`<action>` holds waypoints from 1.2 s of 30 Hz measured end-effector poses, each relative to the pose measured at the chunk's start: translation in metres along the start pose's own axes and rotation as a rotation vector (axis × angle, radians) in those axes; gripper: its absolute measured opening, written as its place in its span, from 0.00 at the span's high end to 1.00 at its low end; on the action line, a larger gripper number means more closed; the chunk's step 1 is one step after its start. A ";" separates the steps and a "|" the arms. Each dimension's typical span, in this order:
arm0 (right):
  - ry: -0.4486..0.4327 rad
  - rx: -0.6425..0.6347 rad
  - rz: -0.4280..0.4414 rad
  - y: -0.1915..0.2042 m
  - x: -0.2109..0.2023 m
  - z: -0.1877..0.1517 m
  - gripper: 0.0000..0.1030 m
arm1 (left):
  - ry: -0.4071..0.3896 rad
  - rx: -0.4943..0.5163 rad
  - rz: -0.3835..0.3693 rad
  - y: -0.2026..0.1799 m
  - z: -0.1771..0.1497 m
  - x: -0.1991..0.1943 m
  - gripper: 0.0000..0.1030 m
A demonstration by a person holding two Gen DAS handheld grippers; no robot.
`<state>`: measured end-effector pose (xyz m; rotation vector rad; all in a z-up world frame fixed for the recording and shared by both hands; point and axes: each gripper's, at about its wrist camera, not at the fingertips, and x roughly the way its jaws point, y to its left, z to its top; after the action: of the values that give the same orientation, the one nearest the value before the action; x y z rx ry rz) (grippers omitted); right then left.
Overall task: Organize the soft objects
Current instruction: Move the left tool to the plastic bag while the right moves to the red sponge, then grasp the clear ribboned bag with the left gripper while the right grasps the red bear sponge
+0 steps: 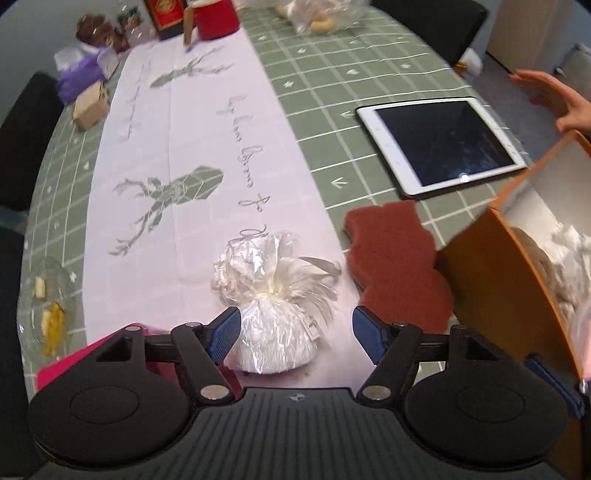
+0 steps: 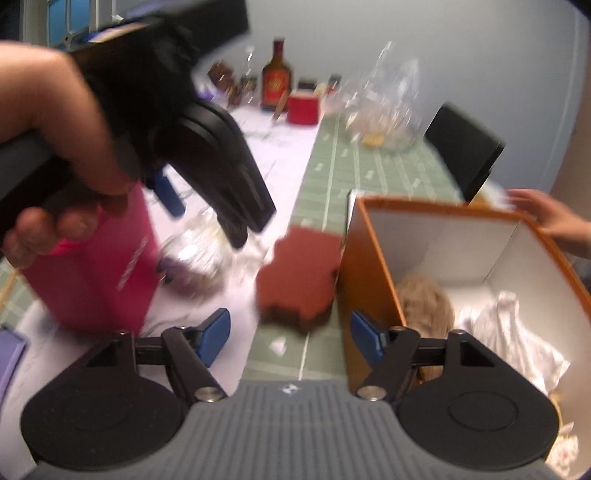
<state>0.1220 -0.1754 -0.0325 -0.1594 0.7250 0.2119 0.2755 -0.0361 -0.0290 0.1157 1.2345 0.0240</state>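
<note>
Your left gripper (image 1: 293, 334) points down over the table runner (image 1: 177, 147), which lies along the table (image 1: 332, 122). The wrapped pouch (image 1: 275, 314) stands on the runner between its spread fingers, touching neither. Right of the pouch lies the sponge (image 1: 397, 266), half off the runner, its right side against the box (image 1: 498, 280). Behind the sponge, near the table's right edge, lies the tablet (image 1: 439, 144). Inside the box sit crumpled cloths (image 2: 509, 328) and a bundle (image 2: 424, 299). A hand (image 2: 550, 214) rests on the box's far rim. Left of the pouch stands a bag (image 2: 96, 269). A mug (image 1: 214, 18) and bottle (image 2: 276, 75) stand at the far end.
</note>
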 end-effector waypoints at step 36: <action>-0.145 0.090 -0.206 0.061 0.068 -0.034 0.10 | 0.047 0.211 0.144 -0.023 0.022 0.043 0.25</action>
<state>0.1349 -0.1150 -0.1080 -0.1307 0.5678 -0.0057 0.3095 -0.0576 -0.0648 0.3891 1.2713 0.0211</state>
